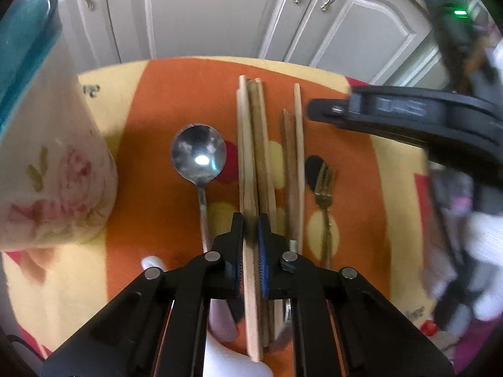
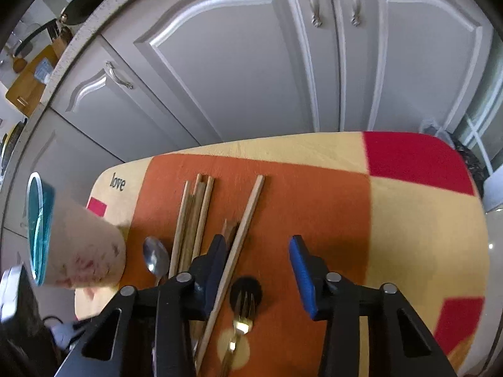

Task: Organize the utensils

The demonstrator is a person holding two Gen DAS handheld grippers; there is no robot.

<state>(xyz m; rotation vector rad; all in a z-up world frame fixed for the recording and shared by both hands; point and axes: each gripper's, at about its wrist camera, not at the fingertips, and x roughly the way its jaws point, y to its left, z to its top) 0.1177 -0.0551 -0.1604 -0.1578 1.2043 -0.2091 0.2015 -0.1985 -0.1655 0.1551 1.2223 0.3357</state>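
My left gripper (image 1: 251, 223) points down at the table and is shut on a light wooden chopstick (image 1: 250, 270) from a bundle of light and dark chopsticks (image 1: 257, 144). A steel spoon (image 1: 198, 154) lies left of the bundle. A second pair of chopsticks (image 1: 294, 163) and a gold fork (image 1: 325, 185) lie to its right. My right gripper (image 2: 257, 251) hangs open over the fork (image 2: 243, 311), with a light chopstick (image 2: 248, 213) lying close along the inner side of its left finger. One finger (image 1: 393, 110) of the right gripper crosses the left wrist view.
A floral cup (image 1: 53, 172) with a teal inside stands at the left, also in the right wrist view (image 2: 85, 251). The orange, yellow and red cloth (image 2: 314, 204) covers the table. Grey cabinet doors (image 2: 251, 62) stand behind its far edge.
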